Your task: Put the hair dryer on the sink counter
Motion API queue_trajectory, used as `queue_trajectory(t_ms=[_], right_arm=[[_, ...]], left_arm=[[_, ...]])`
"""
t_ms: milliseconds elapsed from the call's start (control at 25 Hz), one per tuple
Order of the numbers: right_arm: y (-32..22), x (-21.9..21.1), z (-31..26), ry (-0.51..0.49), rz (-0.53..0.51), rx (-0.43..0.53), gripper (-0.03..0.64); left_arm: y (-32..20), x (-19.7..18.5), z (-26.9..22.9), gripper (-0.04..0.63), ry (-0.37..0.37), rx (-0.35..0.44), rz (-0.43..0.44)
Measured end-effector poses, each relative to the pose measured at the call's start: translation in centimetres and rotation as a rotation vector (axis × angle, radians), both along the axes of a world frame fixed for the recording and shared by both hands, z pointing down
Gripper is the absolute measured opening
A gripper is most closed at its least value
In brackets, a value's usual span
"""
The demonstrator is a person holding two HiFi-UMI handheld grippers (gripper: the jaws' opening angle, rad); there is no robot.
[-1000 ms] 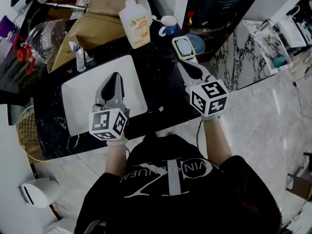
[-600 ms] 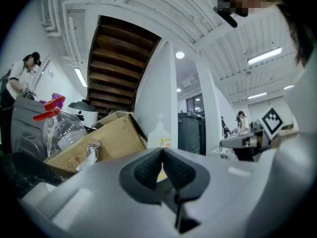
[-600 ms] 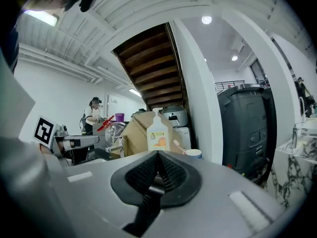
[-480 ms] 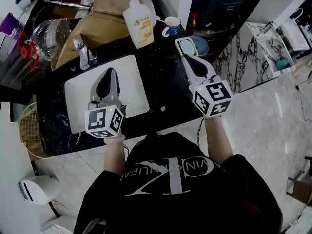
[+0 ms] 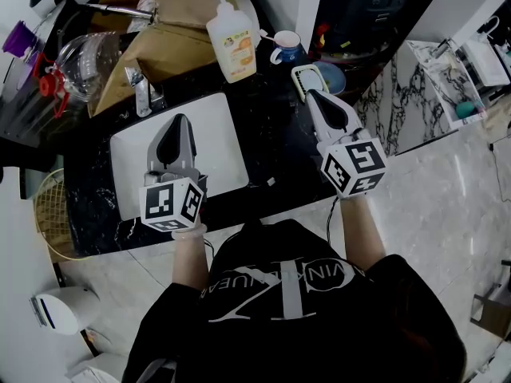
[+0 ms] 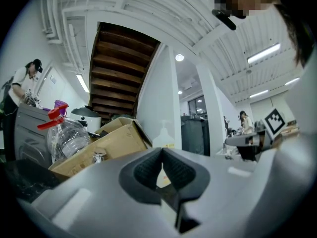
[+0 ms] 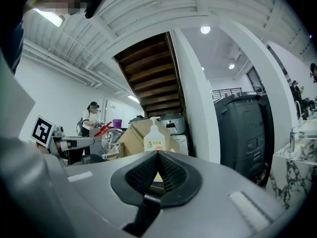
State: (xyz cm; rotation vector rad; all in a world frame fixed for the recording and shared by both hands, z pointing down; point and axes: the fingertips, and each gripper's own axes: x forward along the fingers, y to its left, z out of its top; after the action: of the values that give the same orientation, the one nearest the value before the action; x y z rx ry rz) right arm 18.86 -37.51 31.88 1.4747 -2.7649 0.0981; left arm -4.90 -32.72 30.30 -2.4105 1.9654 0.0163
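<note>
From the head view, nearest at 8 o'clock, a white rounded appliance [image 5: 60, 313] with a slotted end sits low beside the floor, off the counter and well apart from both grippers; it looks like the hair dryer, though I cannot tell for sure. The left gripper [image 5: 177, 122] hangs over the white sink basin [image 5: 223, 146] at about 10 o'clock, its fingers pressed together with nothing between them. The right gripper [image 5: 313, 94] reaches over the black counter [image 5: 275, 146] toward 1 o'clock, fingers likewise closed tight and empty, its tip just beside a white-rimmed dish [image 5: 302, 76] and a blue bowl [image 5: 329, 76]. A wicker basket [image 5: 52, 214] stands at 9 o'clock, left of the counter. Behind the basin a chrome faucet [image 5: 142, 92] rises at 11 o'clock. Farther back, a pump soap bottle [image 5: 233, 42] stands upright at 12 o'clock, with a mug [image 5: 287, 48] just to its right. At the far left lie a cardboard box [image 5: 160, 46] and a clear jug [image 5: 80, 58] with a red cap
</note>
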Motion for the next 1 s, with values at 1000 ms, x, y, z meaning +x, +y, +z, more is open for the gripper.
queue_trajectory(t_ms=[1000], right_arm=[[0.1, 0.4, 0.2, -0.04, 0.025, -0.004, 0.003]], left_arm=[[0.6, -0.8, -0.3, 0.0, 0.008, 0.022, -0.023]])
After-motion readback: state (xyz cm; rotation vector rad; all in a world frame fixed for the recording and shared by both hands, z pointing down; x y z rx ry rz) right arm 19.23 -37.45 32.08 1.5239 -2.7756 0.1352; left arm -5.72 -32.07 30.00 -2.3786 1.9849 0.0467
